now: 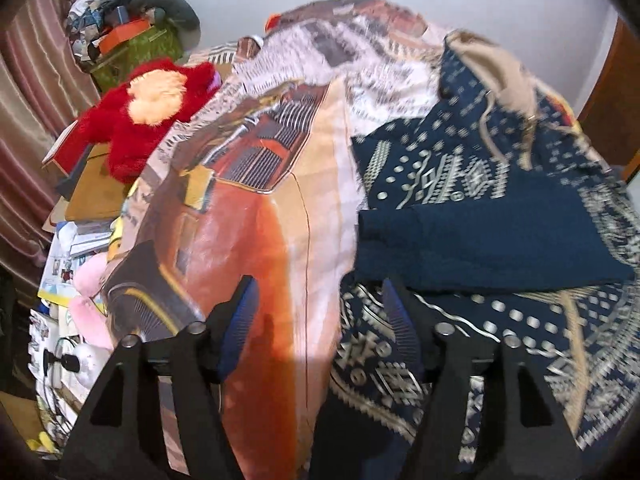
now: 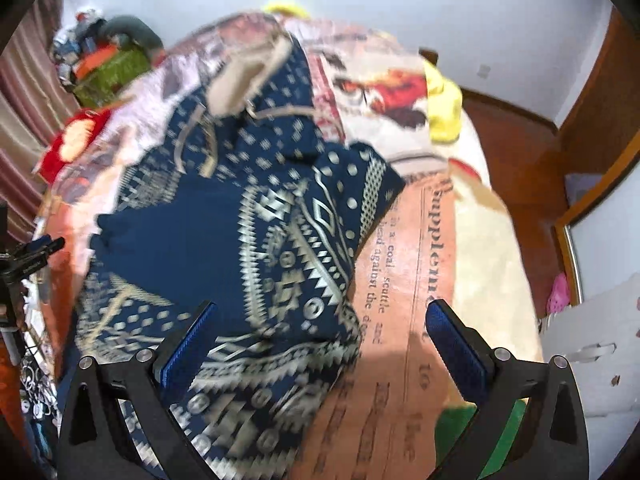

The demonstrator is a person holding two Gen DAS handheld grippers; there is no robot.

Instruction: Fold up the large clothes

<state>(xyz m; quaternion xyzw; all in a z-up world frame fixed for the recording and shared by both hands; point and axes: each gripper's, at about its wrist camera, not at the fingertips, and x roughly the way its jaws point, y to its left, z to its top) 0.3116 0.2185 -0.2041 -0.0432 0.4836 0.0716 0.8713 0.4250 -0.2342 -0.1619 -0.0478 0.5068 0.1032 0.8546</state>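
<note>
One navy patterned garment [image 1: 492, 240] is seen, spread on one bed cover [image 1: 256, 216] printed with orange and newspaper motifs. One red plush toy [image 1: 140, 116] is counted at the bed's edge, and one pink plush [image 1: 90, 280] beside it. One green box [image 1: 136, 52] heaped with clutter is seen, with one grey curved cushion [image 1: 176, 8] on top. Two grippers are counted, the left gripper [image 1: 316, 312] and the right gripper [image 2: 320, 332]. One yellow cloth [image 2: 444, 108] is seen. Smaller clutter is too blurred to be counted.
</note>
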